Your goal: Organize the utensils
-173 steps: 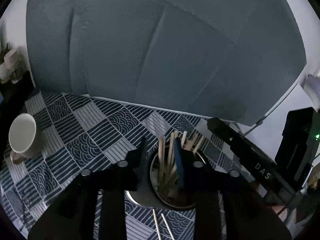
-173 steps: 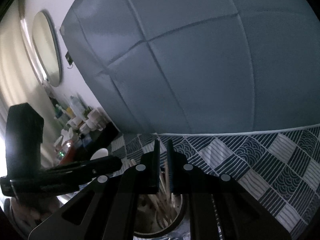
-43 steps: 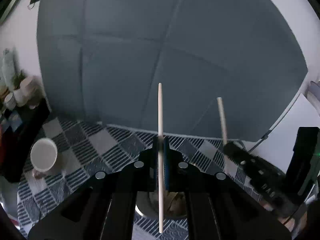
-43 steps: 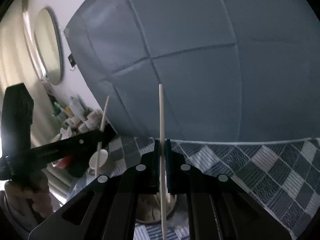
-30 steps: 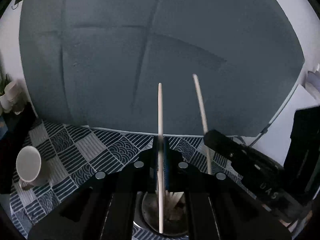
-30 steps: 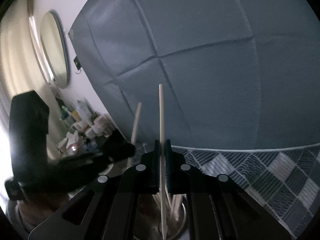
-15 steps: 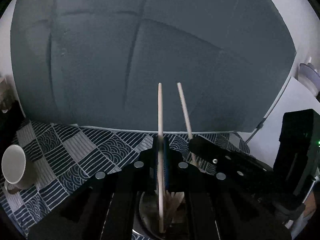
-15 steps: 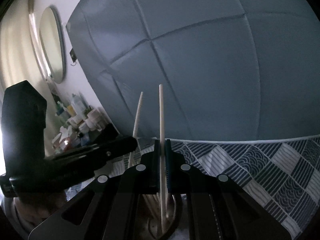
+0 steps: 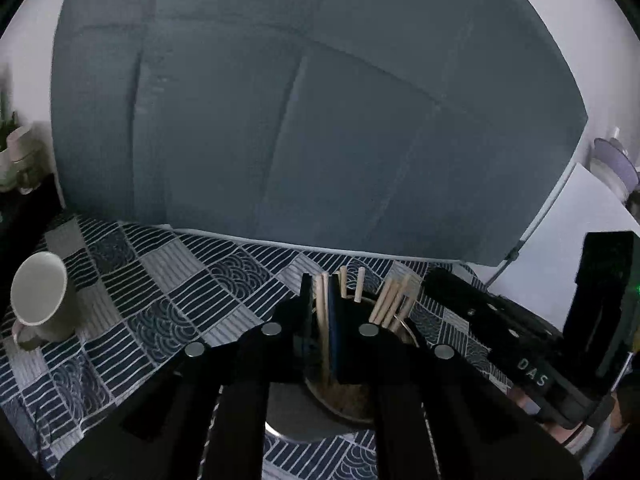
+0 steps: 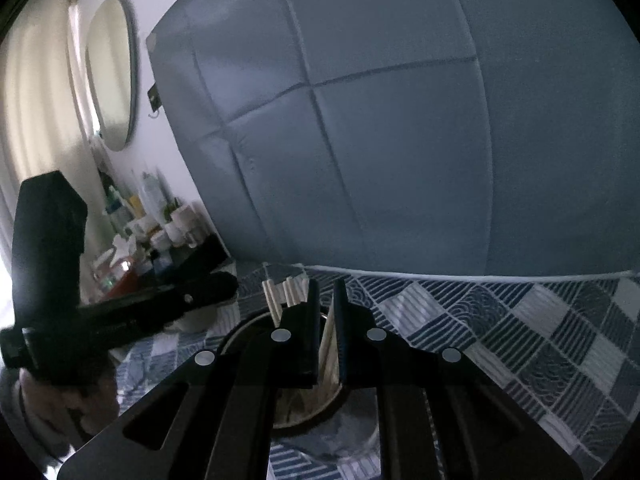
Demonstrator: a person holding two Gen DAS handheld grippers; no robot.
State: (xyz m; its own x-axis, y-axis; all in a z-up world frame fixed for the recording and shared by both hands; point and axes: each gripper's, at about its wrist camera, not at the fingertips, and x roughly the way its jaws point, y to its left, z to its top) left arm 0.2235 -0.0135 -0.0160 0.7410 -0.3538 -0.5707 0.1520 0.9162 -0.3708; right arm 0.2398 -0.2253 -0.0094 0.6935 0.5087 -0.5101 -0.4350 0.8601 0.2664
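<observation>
While a patterned blue tablecloth [image 9: 168, 280] spreads beneath a grey headboard [image 9: 320, 120], we see chopsticks [image 9: 394, 298] in a steel cup [image 9: 412, 334] — both the left gripper [image 9: 319, 304] and the right gripper [image 10: 327, 312] slightly parted, holding nothing.

place: home bedroom | signs: padded grey headboard [image 10: 400, 140]; round mirror [image 10: 110, 72] and toiletry bottles [image 10: 152, 216] left of it

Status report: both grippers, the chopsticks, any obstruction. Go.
Left gripper slightly open, chopsticks between its fingers, over metal holder. Right gripper slightly open over the same holder. Both grippers crowd the holder; white mug stands apart, left.
</observation>
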